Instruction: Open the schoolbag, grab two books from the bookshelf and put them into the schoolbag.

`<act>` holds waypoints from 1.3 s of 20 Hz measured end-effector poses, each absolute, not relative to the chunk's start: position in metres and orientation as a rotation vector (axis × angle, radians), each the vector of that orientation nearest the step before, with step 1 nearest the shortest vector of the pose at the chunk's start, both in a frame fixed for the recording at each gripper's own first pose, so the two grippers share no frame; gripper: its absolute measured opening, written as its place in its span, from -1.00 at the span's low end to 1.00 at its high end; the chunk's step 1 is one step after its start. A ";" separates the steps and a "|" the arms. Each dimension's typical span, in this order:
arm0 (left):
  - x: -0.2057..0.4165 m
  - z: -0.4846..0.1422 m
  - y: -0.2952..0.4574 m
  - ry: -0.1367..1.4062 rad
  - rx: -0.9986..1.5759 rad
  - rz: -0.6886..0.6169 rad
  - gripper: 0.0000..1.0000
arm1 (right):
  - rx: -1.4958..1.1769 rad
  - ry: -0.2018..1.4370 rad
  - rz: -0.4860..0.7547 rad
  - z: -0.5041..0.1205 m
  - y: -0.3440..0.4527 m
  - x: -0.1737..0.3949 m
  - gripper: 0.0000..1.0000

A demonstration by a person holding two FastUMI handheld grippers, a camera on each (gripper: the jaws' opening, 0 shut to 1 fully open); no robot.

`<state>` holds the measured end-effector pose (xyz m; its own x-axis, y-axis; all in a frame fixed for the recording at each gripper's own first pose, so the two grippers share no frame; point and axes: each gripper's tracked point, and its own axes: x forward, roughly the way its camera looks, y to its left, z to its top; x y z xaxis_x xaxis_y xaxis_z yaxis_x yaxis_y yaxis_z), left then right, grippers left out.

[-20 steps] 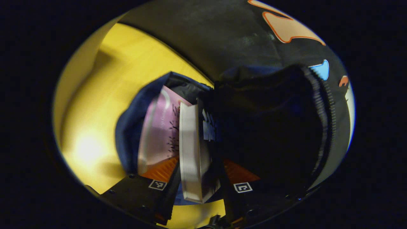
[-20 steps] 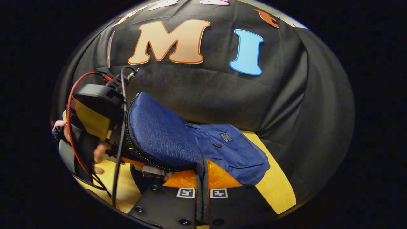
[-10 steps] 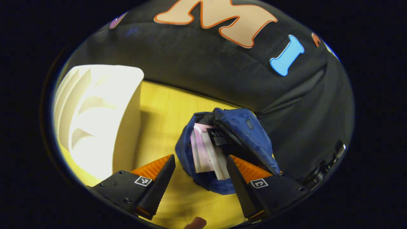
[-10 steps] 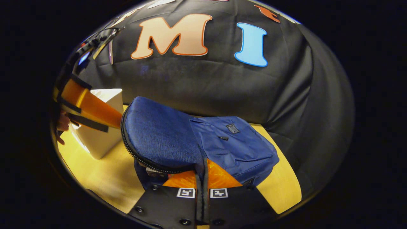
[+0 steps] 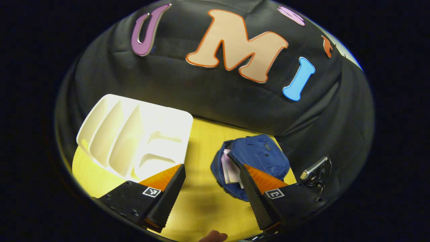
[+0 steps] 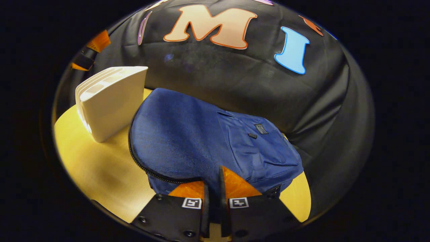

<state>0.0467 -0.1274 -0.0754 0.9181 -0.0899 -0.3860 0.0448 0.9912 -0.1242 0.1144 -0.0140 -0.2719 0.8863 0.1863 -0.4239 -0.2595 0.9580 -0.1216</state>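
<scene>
Yellow wooden tabletop [image 5: 201, 208] carries the blue fabric schoolbag [image 6: 188, 141], two books [image 5: 231, 169] showing in its mouth, beside the white slotted plastic bookshelf [image 5: 134, 141]. Left gripper [image 5: 211, 193] hovers spread wide, holding nothing. Right gripper [image 6: 213, 188] sits slightly parted at the flap's edge; letting go gently should keep the books seated

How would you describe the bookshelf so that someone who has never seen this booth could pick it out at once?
Start at the yellow table in front of the black cloth wall. Two things stand on it: a blue schoolbag and, beside it at the table's far edge, the bookshelf. The bookshelf is the rigid white piece with upright dividers forming slots, all of which look empty, unlike the soft bag with books showing in its opening.
</scene>
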 end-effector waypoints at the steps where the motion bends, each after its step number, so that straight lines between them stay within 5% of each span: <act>1: 0.040 -0.071 -0.117 0.399 -0.116 -0.051 0.92 | -0.194 0.422 0.223 -0.272 -0.014 0.113 -0.65; 12: -0.013 0.003 0.015 0.254 -0.145 0.162 0.92 | -0.267 0.512 0.204 -0.286 0.009 0.079 1.00; 24: -0.021 0.018 0.046 0.185 -0.091 0.148 0.92 | -0.094 0.473 0.159 -0.221 0.014 0.009 1.00; 26: -0.022 0.025 0.039 0.158 -0.081 0.117 0.92 | -0.076 0.431 0.153 -0.194 0.014 -0.002 0.84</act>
